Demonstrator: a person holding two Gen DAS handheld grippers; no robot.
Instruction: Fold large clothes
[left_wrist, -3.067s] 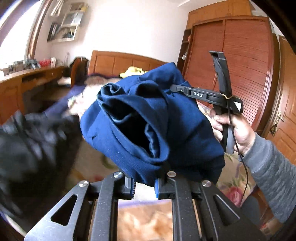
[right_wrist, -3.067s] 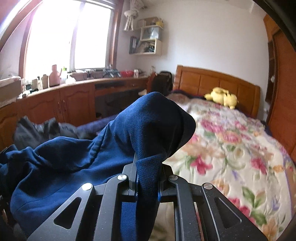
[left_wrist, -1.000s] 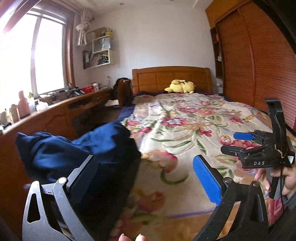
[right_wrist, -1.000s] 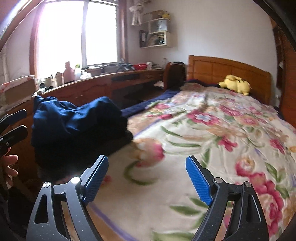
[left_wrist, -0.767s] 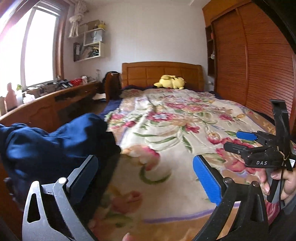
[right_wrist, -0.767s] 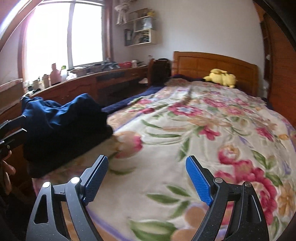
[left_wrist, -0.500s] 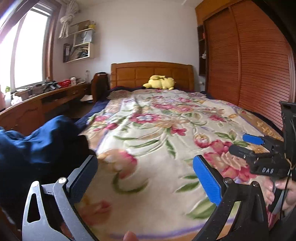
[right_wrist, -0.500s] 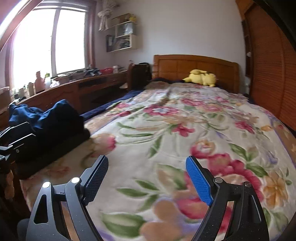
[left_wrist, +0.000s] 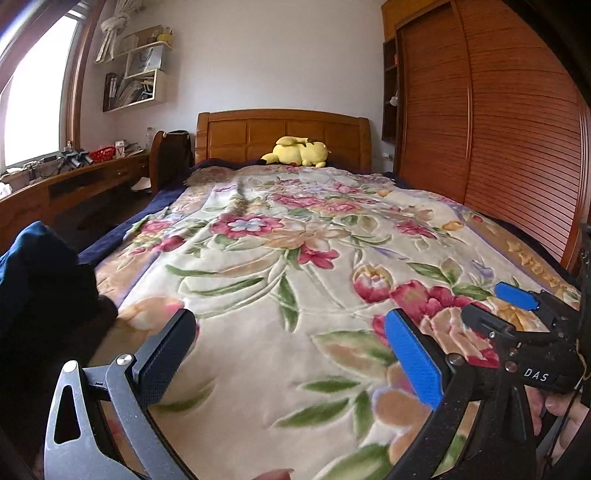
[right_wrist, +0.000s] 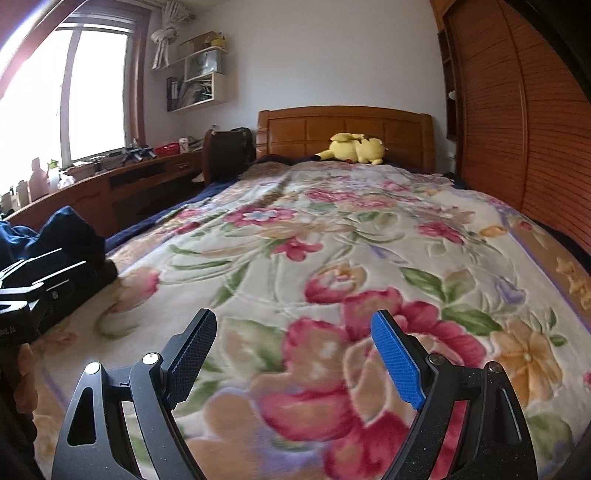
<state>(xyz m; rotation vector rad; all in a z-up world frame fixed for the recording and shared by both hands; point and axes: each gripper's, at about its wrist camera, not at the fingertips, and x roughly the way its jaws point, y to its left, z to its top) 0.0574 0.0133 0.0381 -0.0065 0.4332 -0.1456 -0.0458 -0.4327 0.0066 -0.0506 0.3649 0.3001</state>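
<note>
A dark blue garment (left_wrist: 33, 266) lies bunched in a heap at the near left corner of the bed, on top of dark clothing; it also shows in the right wrist view (right_wrist: 62, 229). My left gripper (left_wrist: 288, 347) is open and empty over the flowered blanket (left_wrist: 280, 251), to the right of the heap. My right gripper (right_wrist: 293, 347) is open and empty over the blanket (right_wrist: 332, 236). The right gripper also appears at the right edge of the left wrist view (left_wrist: 517, 314), open.
A yellow plush toy (left_wrist: 297, 151) lies by the wooden headboard (left_wrist: 280, 129). A wooden desk (right_wrist: 110, 184) with bottles and clutter runs along the left under the window. A slatted wooden wardrobe (left_wrist: 517, 129) stands on the right.
Both grippers held the blue garment three seconds ago, then let it go at the left. Both have since swung right, away from the heap, and stay open.
</note>
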